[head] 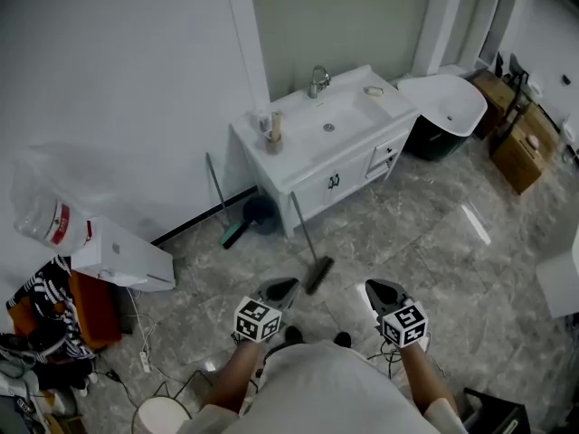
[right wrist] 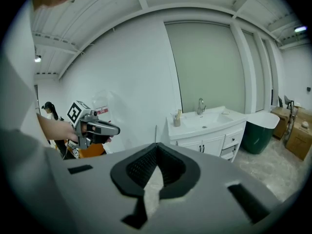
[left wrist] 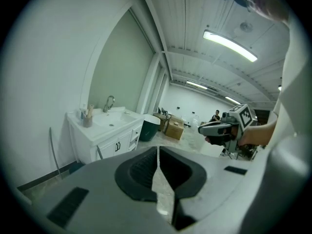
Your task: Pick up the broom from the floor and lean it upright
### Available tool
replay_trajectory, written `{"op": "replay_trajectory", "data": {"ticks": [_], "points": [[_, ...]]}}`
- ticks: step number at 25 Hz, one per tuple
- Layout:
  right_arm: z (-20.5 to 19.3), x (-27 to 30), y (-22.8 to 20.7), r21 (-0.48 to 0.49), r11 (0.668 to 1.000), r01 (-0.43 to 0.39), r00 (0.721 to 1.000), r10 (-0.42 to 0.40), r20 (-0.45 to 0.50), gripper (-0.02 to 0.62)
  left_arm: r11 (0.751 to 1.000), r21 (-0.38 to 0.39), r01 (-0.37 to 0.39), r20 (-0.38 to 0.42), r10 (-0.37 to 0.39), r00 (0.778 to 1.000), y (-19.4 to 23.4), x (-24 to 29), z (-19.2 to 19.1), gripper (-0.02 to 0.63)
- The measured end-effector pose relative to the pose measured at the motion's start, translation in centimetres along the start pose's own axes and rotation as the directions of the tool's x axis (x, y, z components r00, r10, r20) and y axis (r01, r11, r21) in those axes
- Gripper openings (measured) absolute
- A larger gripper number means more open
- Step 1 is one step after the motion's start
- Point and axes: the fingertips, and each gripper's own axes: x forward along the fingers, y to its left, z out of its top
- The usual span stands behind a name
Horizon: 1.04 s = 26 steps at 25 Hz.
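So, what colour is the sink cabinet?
White; the box-shaped sink cabinet shows best in the head view.

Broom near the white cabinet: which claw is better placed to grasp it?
Left, probably. In the head view the left claw sits just beside the broom, at its head end; the right claw is farther off. Both are shut and empty.

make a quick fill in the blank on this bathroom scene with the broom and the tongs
1. The broom leans against the ____ cabinet.
2. Its head rests on the ____.
3. The left tongs and the right tongs are both ____, with nothing held.

Missing words: white; floor; shut
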Motion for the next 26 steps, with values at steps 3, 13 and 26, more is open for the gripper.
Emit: {"op": "replay_trajectory", "data": {"ticks": [3, 13, 26], "points": [[0.0, -2.1, -0.8, -0.004, 1.0, 0.007, 1.0, -0.006, 0.022, -0.002, 0.999, -0.028, -0.03, 0.02, 0.03, 0.999, -0.9, -0.3, -0.2, 0.02], [0.1, -4.2, -1.6, 0.006, 1.0, 0.006, 0.999, -0.006, 0.041, 0.0, 0.998, -0.049, -0.036, 0.045, 0.038, 0.998, -2.9, -1.0, -0.5, 0.02], [0.2, -3.9, -1.7, -0.006, 1.0, 0.0, 0.999, 0.0, 0.037, -0.002, 0.997, -0.072, -0.023, 0.057, 0.028, 0.998, -2.7, -0.6, -0.3, 0.02]]}}
